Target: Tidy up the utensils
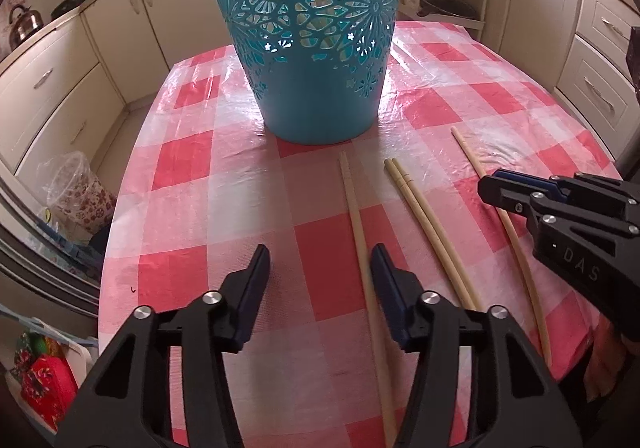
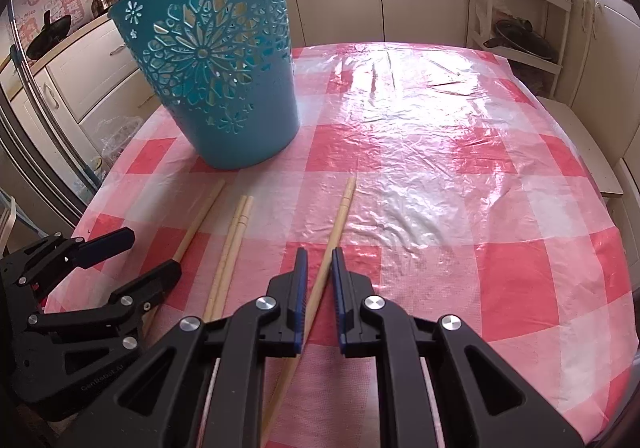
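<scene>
Picking chopsticks off the bench (image 2: 400,184)
Right gripper (image 2: 320,268) fingers clench the rightmost chopstick (image 2: 340,220); left gripper (image 1: 320,268) fingers, released, should centre over the left chopstick (image 1: 352,200).

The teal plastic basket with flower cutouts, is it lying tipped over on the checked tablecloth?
No, the teal plastic basket stands upright on its base on the red-and-white checked tablecloth, open end up.

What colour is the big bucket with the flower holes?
The bucket is turquoise blue, clearest in the right wrist view.
</scene>
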